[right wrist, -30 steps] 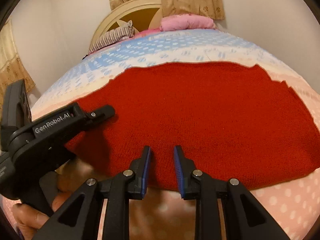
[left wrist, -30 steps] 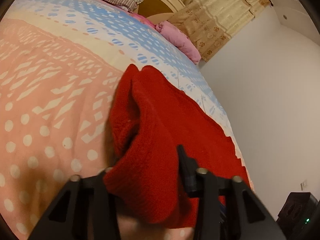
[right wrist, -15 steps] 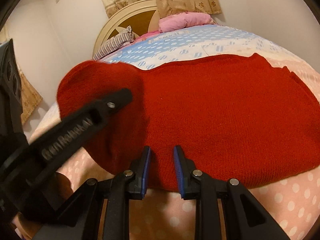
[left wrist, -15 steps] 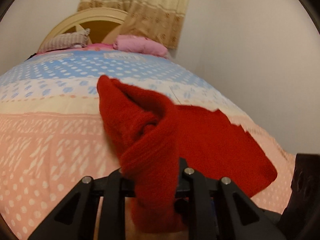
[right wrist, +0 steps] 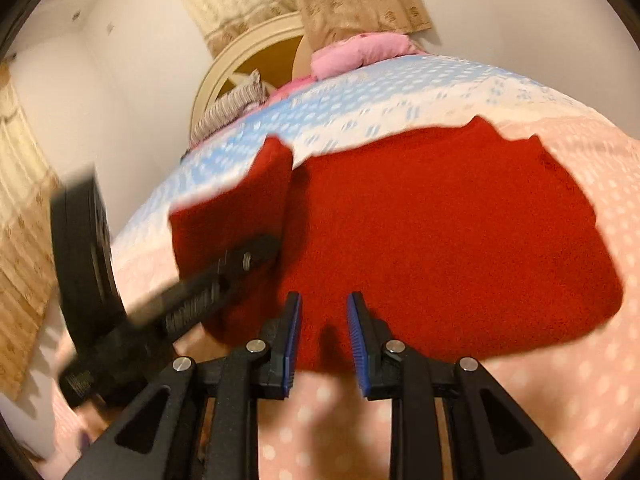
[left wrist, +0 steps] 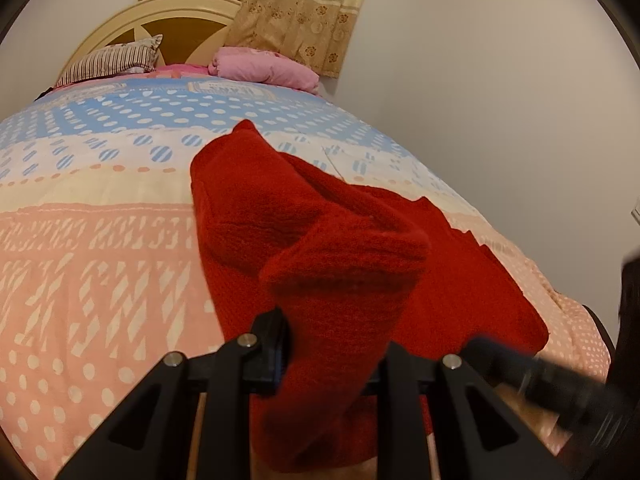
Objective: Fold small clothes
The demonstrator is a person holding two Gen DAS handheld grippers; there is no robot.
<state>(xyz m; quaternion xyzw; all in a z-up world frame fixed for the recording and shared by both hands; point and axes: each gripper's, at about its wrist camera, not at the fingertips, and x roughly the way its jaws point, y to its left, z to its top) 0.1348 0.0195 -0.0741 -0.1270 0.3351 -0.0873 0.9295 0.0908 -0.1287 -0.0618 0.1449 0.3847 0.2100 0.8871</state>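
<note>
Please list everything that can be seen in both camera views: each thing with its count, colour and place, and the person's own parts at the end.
red knit garment: one, red, on the bed, left edge lifted
quilt: one, pink, cream and blue, covering the bed
striped pillow: one, brown-white, by the headboard
pink bedding: one bundle, pink, at the bed's head
headboard: one, cream
curtain: beige, behind the headboard
left gripper: black, jaws closed on the garment
right gripper: black, blue pads, jaws apart, empty
</note>
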